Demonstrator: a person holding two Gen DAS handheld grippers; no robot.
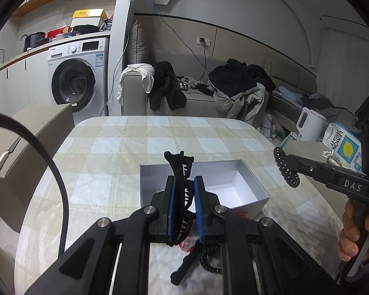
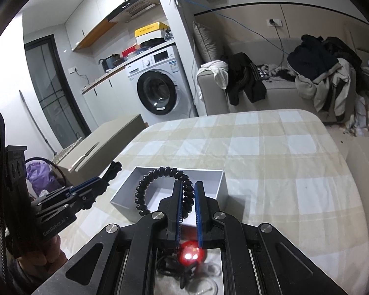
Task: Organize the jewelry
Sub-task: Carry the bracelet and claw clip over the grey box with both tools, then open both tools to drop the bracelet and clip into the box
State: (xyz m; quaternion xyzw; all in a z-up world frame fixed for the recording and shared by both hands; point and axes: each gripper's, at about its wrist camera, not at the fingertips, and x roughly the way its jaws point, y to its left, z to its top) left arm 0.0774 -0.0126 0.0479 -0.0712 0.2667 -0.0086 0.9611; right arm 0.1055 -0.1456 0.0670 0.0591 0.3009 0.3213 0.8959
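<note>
The white box (image 1: 236,186) holds nothing; above it, the left gripper (image 1: 185,189) clamps a black claw clip (image 1: 182,172) while the right gripper (image 2: 187,196) clamps a black spiral hair tie (image 2: 160,179). Only the right wrist view shows a red glow (image 2: 190,254) nearer than the box.

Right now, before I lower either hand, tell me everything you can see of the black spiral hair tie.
The black spiral hair tie is a glossy, plastic-looking coil forming a closed loop. It stands roughly upright, pinched at one side between the blue pads of the right tool, which is shut on it. The free part arches up and to the left, hanging above the open white box without touching it. From the left wrist view only a short arc pokes past the tool's tip.
</note>
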